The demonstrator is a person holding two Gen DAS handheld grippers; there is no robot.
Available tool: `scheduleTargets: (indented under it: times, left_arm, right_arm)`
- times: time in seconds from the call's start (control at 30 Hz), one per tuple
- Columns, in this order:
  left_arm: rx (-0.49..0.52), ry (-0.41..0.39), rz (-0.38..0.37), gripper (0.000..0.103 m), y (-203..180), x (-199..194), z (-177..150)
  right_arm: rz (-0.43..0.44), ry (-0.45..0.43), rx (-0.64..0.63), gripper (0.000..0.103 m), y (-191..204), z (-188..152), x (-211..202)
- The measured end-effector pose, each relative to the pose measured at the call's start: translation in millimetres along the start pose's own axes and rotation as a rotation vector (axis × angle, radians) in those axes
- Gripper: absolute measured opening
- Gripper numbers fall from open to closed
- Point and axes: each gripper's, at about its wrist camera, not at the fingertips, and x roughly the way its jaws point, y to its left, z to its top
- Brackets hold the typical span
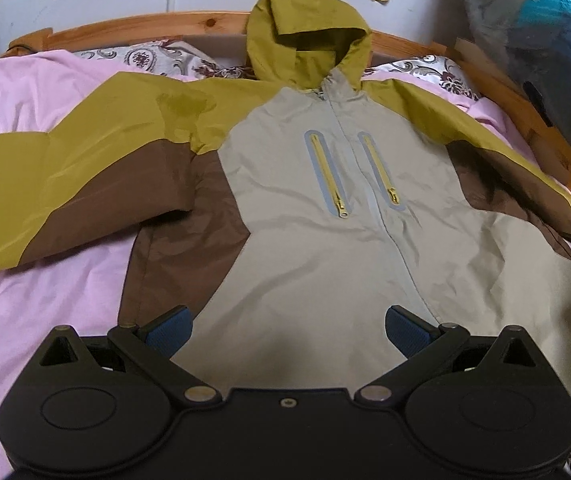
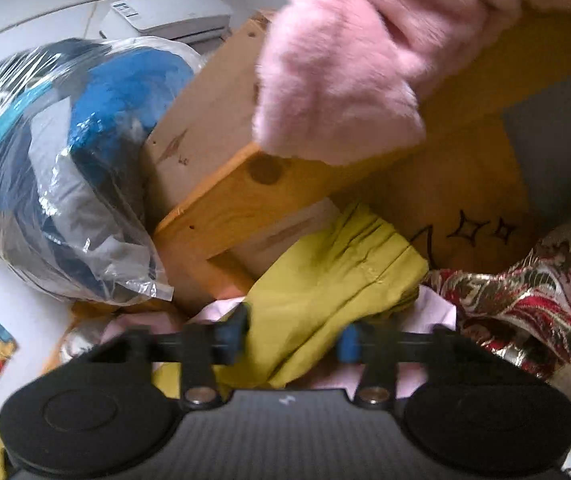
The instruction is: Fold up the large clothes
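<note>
Hooded jacket spread front-up on the bed, one sleeve end caught in the right tongs.

The jacket (image 1: 325, 208), olive, brown and grey with two yellow chest zips, lies flat on the pink sheet (image 1: 25, 320), its hood (image 1: 305, 36) toward the wooden headboard (image 1: 145, 24). The left gripper (image 1: 285, 330) hovers released over the hem, jaws wide apart. The right gripper (image 2: 295, 340) is clenched on the olive sleeve cuff (image 2: 333, 276), beside a wooden bed frame (image 2: 245, 192) and a plastic-wrapped bundle (image 2: 65, 160).
</note>
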Motion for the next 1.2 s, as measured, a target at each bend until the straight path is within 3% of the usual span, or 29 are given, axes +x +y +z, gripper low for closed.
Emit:
scheduleTargets:
  times: [0.1, 0.17, 0.33, 0.57, 0.7, 0.97, 1.03, 1.07, 1.2]
  left_arm:
    - [-0.001, -0.012, 0.009, 0.102, 5, -4, 0]
    - [-0.006, -0.023, 0.019, 0.102, 9, -8, 0]
    - [-0.037, -0.043, 0.048, 0.102, 22, -16, 1]
    - [-0.095, -0.09, 0.087, 0.102, 42, -29, 3]
    - [-0.135, -0.12, 0.085, 0.102, 53, -34, 1]
    - [-0.179, -0.134, 0.086, 0.102, 63, -34, -3]
    - [-0.182, -0.137, 0.075, 0.102, 62, -33, -3]
    - [-0.182, -0.14, 0.066, 0.102, 60, -32, -3]
    - [-0.16, -0.165, 0.009, 0.102, 53, -28, -2]
  right_arm:
    - [0.014, -0.055, -0.097, 0.015, 19, -9, -9]
    - [0.07, -0.117, -0.195, 0.013, 37, -16, -22]
    - [0.367, -0.324, -0.606, 0.012, 96, -58, -72]
    - [0.833, -0.396, -1.128, 0.009, 132, -149, -140]
    - [1.04, -0.355, -1.377, 0.009, 117, -199, -174]
    - [1.295, -0.144, -1.778, 0.009, 58, -252, -205]
    - [1.323, -0.104, -1.868, 0.012, 46, -258, -206]
    - [1.332, -0.086, -1.891, 0.019, 41, -259, -207]
    - [1.339, 0.012, -1.859, 0.075, 29, -239, -205]
